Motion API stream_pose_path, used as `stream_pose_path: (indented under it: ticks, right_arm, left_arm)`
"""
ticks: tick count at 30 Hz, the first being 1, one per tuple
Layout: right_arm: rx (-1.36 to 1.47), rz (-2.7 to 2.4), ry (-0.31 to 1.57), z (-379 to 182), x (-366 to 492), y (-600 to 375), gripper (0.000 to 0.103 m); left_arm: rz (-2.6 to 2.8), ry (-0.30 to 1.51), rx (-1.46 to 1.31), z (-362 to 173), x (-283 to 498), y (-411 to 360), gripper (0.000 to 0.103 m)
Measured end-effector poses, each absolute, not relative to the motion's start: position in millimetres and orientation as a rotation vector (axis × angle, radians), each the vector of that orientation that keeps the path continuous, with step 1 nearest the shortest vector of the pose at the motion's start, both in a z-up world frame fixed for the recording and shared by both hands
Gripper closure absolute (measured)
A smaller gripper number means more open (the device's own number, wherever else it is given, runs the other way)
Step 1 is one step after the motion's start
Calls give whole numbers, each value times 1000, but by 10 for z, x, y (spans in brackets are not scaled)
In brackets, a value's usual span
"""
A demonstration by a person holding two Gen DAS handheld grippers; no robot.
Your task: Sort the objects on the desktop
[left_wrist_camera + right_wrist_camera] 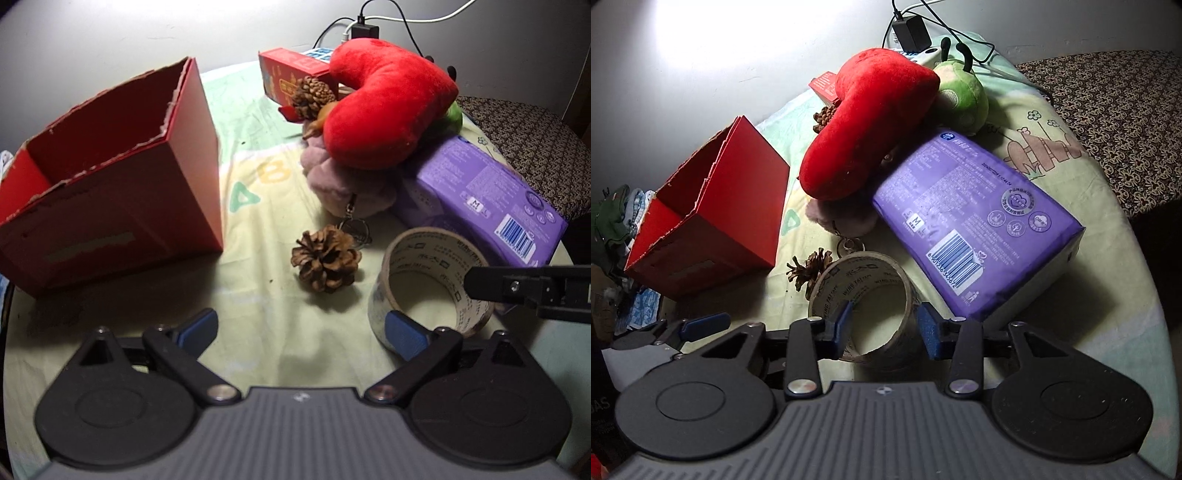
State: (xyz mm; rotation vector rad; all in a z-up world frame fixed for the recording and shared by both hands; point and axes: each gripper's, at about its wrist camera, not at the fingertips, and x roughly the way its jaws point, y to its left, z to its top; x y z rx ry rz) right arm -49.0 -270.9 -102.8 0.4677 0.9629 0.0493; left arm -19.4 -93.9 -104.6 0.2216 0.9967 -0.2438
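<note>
An open red cardboard box [122,192] stands at the left, also in the right wrist view [713,218]. A roll of clear tape [432,280] lies on the cloth at the right. A pine cone [325,264] lies between them. My left gripper [299,330] is open and empty, low over the cloth in front of the pine cone. My right gripper [884,326] straddles the near wall of the tape roll [864,291], one finger inside the ring and one outside, apparently not clamped; it shows as a black bar [532,288] in the left wrist view.
A red heart cushion [388,107] lies on a pinkish plush keychain [343,181], beside a purple pack [491,206]. A second pine cone [312,98], a red carton [291,70], a green plush [960,94] and a charger with cables [910,33] sit at the back.
</note>
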Motion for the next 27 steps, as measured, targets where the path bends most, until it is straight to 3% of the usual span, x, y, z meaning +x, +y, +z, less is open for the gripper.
stream_pose_path:
  ticks: [4, 8, 12, 15, 27]
  right_arm:
    - [460, 26, 983, -1123, -449, -2713, 59]
    - [480, 19, 1016, -1239, -423, -2776, 70]
    - [486, 23, 1032, -1292, -409, -2802, 76]
    - [472, 27, 1027, -1287, -408, -2813, 79]
    - [459, 25, 1034, -1306, -391, -2801, 80]
  left_arm:
    - [-274, 1061, 178, -1156, -106, -933, 27]
    - [-287, 1068, 175, -1163, -80, -982, 35]
    - [-319, 1029, 160, -1031, -92, -970, 34]
    - [-327, 1013, 134, -954, -55, -945, 28]
    - [-343, 973, 128, -830, -39, -942, 21]
